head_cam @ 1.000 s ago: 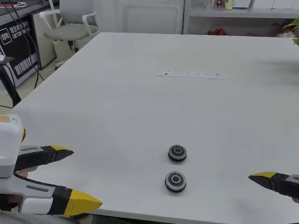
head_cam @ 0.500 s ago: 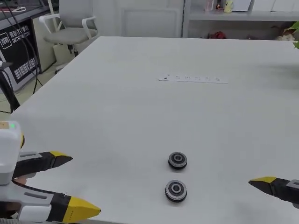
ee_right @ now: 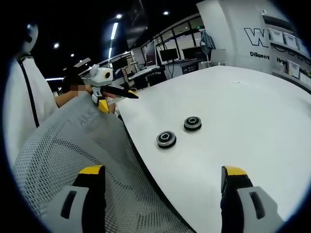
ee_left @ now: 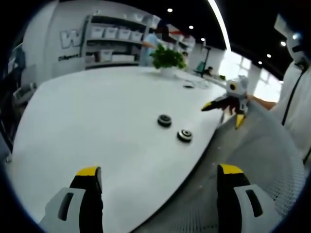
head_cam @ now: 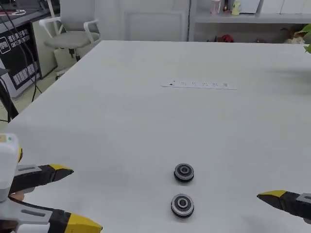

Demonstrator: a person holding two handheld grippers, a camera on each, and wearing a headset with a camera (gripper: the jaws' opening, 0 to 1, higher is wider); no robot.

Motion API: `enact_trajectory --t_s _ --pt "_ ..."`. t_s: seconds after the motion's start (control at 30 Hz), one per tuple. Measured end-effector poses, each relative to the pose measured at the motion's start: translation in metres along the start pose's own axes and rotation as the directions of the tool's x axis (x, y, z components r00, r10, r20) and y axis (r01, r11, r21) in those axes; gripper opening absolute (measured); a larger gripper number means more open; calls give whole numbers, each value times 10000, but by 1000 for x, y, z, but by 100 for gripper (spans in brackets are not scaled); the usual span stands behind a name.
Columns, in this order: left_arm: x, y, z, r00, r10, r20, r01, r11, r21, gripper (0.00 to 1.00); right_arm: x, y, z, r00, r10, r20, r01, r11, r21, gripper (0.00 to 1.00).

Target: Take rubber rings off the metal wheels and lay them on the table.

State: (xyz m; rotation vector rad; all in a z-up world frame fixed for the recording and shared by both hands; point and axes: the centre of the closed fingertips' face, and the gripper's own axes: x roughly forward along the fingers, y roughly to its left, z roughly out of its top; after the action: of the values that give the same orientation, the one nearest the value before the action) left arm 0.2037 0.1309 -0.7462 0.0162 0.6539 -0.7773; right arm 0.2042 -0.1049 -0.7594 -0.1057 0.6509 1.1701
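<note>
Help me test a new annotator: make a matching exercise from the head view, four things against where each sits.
Column one:
1 nearer wheel
2 left gripper
3 socket strip
4 office chair

Column two:
A beyond the far left corner of the table
B at the left front edge, jaws open
C mid-width, far up the tabletop
D close to the front edge, near the middle

Pairs: 1-D, 2-B, 3-C, 4-A
</note>
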Motion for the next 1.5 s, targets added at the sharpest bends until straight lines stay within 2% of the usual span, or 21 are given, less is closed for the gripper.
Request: enact_trajectory --t_s 0.2,0.33,0.43,0.77,0.83,0.87,1.07,1.37,1.5 --pt "-2 1 2 9999 116 108 -116 9999 51 100 -1 0 1 9999 -147 -1 147 9997 -171 95" --pt "-2 0 1 9998 168 46 -168 9998 85 100 -2 -1 1 9997 -246 -2 246 9995 -207 94" --pt "-2 -1 0 9998 199 -33 -198 9997 130 100 -3 0 0 9997 -239 5 239 9995 -195 94" --pt "-4 -5 0 9997 216 97 -217 9997 99 100 -6 0 -3 9997 -219 102 220 9997 -131 94" --pt "-5 -7 10 9982 139 580 -155 9995 278 100 -7 0 -2 9996 -224 149 225 9997 -82 94" --pt "-6 -8 12 9979 138 633 -157 9995 291 100 -7 -1 -2 9996 -220 162 221 9997 -76 94" --pt "-5 -7 8 9994 96 321 -109 9991 403 100 -6 -2 -2 9998 -166 134 168 9998 -139 94" --pt "-5 -1 13 9984 221 522 -234 9994 246 100 -4 -5 0 10000 -73 -6 72 9995 -320 94" --pt "-4 -3 11 9993 60 377 -73 9994 330 100 -4 -4 0 10000 -34 -4 34 9995 -313 94"
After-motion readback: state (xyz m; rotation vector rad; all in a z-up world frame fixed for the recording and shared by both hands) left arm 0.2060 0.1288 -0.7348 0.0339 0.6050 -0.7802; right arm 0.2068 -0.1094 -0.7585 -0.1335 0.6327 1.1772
